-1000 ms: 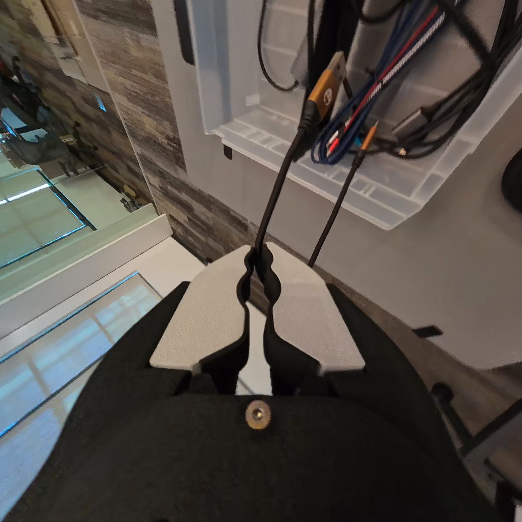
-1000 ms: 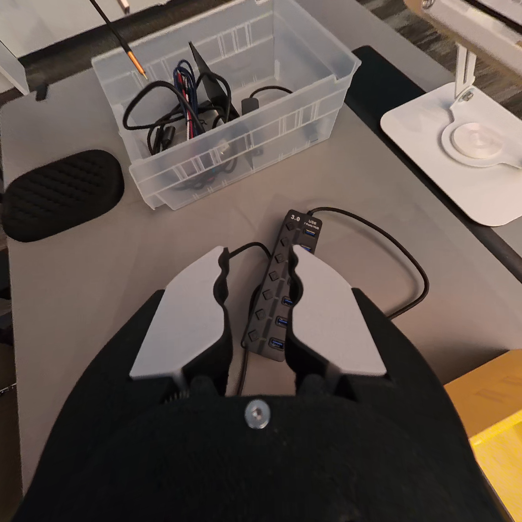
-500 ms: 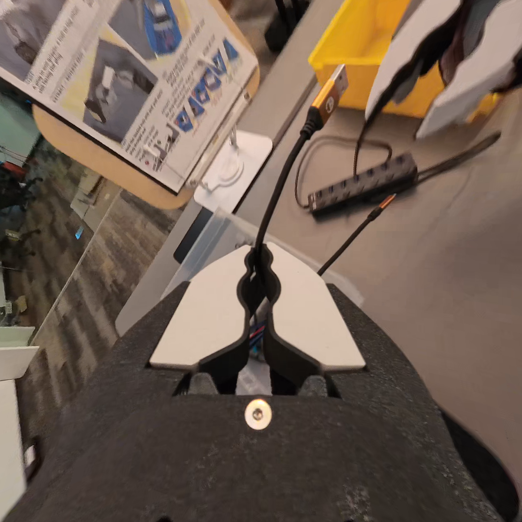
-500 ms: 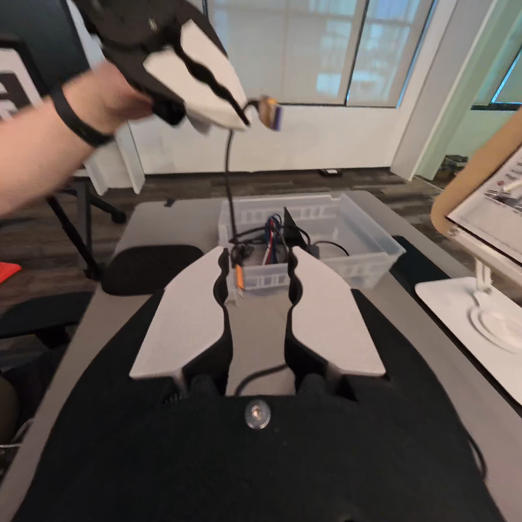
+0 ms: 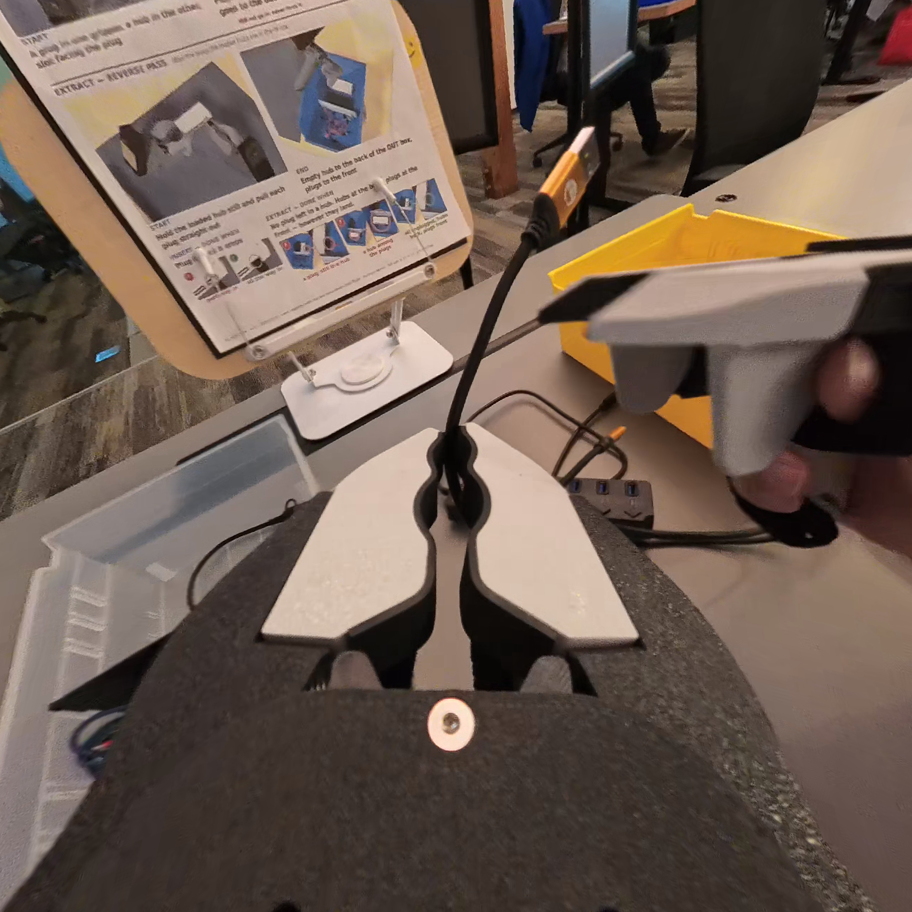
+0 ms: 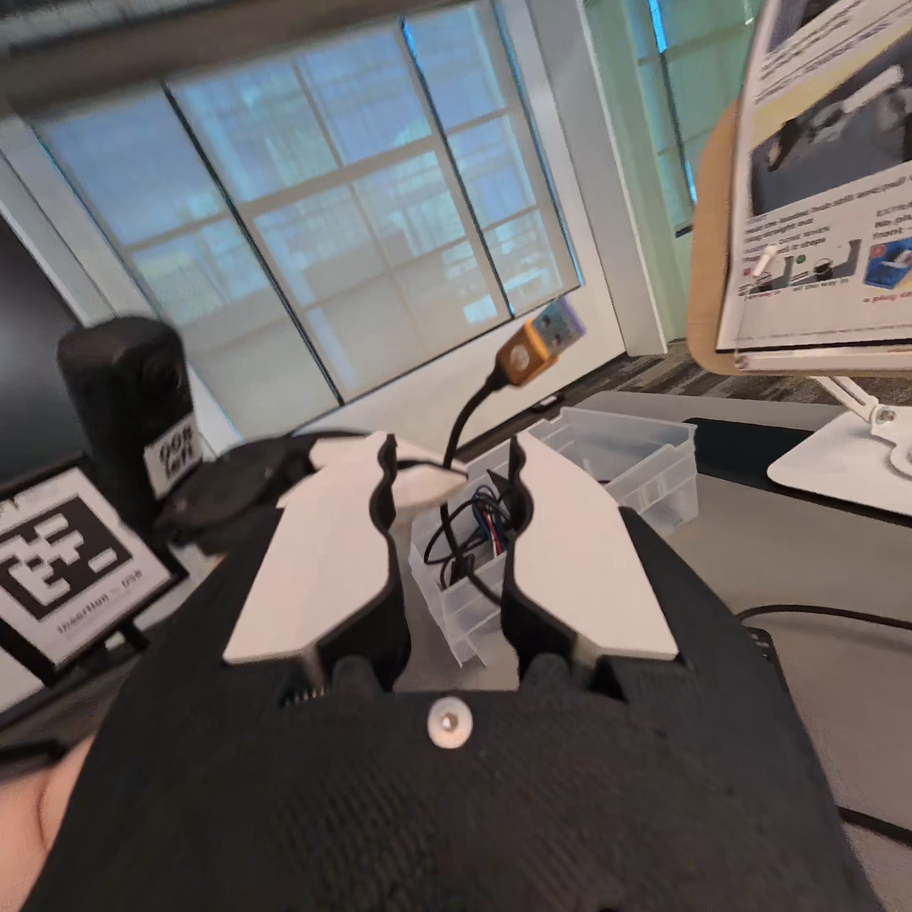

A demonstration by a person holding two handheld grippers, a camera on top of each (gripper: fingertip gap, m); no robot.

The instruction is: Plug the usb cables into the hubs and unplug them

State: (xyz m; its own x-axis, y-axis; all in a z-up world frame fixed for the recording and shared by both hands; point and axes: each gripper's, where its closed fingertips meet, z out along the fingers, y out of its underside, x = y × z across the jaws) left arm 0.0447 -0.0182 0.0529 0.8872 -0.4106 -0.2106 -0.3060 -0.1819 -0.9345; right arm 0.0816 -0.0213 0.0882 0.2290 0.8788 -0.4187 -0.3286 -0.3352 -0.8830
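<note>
USB cable (image 5: 486, 340): black, orange plug (image 5: 566, 181) raised above grey table (image 5: 814, 617)
Left gripper (image 5: 453, 444): clamped on the cable just below its bend
Right gripper (image 6: 451, 461): fingers apart, holding nothing
Hub (image 5: 614, 496): on table, mostly hidden behind left gripper
Clear bin (image 6: 641, 456): contents partly blocked
Instruction sheet (image 5: 237, 163): printed, top cut off
</note>
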